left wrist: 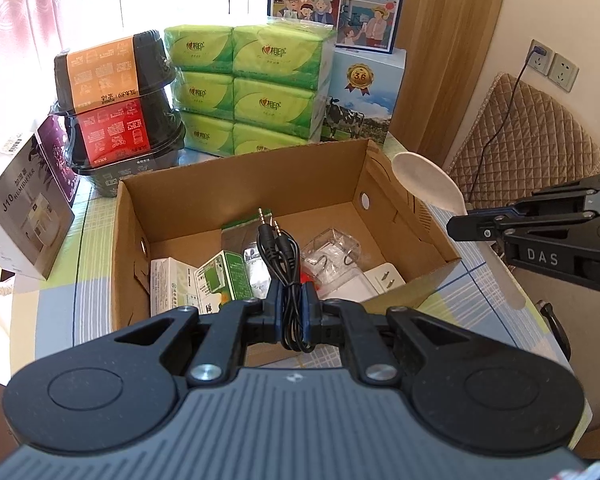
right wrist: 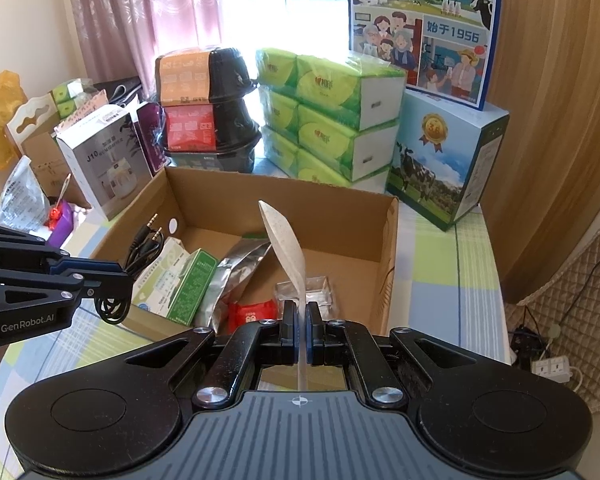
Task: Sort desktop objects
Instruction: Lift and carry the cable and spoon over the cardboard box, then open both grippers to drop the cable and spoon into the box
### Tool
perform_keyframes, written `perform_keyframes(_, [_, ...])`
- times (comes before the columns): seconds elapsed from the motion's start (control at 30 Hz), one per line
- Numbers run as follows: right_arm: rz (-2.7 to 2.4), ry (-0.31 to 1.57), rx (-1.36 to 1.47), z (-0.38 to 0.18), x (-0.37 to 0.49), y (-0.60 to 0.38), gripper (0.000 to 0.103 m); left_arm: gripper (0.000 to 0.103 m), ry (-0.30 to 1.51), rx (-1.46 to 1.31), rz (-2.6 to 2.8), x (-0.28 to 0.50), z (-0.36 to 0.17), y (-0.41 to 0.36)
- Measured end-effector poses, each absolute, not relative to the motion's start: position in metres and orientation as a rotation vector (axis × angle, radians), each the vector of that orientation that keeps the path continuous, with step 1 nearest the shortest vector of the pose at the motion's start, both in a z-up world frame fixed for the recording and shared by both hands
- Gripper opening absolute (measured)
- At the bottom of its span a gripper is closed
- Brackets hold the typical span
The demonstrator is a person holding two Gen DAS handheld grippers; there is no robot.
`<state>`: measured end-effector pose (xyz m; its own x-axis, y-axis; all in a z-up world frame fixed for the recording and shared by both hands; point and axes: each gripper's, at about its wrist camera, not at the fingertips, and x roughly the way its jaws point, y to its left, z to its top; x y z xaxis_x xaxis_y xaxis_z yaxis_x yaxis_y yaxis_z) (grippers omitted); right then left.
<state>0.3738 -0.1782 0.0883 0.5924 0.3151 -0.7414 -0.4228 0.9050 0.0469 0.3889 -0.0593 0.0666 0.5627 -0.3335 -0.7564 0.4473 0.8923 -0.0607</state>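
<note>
An open cardboard box point(left wrist: 188, 188) point(right wrist: 340, 204) sits on the checked tablecloth and holds small packets. My left gripper point(left wrist: 291, 308) point(right wrist: 118, 278) is shut on a coiled black audio cable point(left wrist: 278, 248) point(right wrist: 142, 240), held over the box's near left part with the two jack plugs pointing up. My right gripper point(right wrist: 300, 312) point(left wrist: 458, 226) is shut on the handle of a white plastic spoon point(right wrist: 286, 248) point(left wrist: 426, 182). The spoon's bowl points up over the box's right side.
Inside the box lie green and white cartons point(right wrist: 188, 284), a silver pouch point(right wrist: 236, 268), a red packet point(right wrist: 252, 314) and a clear bag point(left wrist: 332, 252). Behind it stand black food tubs point(left wrist: 116, 96), green tissue packs point(left wrist: 244, 88), milk cartons point(right wrist: 444, 152) and a humidifier box point(left wrist: 24, 216).
</note>
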Motion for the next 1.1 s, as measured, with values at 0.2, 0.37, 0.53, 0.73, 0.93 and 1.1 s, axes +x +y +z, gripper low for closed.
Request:
perform_keyframes(0.2, [0.417,0.861,-0.110,0.090,0.400,-0.174,0.000,0.006,0.875,0.123,-0.465,0.414,0.069,-0.062])
perform_keyframes(0.37, [0.408,0.889,-0.079,0.088,0.421,-0.170,0.000,0.006,0.891,0.108,-0.473,0.431,0.064,-0.067])
perform_keyframes(0.53, [0.396,0.903,-0.064,0.079,0.438,-0.165,0.000,0.006,0.904,0.101,-0.476,0.445,0.052,-0.072])
perform_keyframes(0.73, [0.389,0.908,-0.068,0.065,0.453,-0.162,0.000,0.006,0.921,0.057,-0.486,0.460,0.031,-0.076])
perform_keyframes(0.93, [0.390,0.911,-0.047,0.055,0.463,-0.163,0.000,0.019,0.910,0.022,-0.478,0.469,0.018,-0.075])
perform_keyframes(1.1, [0.390,0.916,-0.042,0.048,0.467,-0.162,0.000,0.020,0.907,0.023,-0.466,0.466,0.015,-0.066])
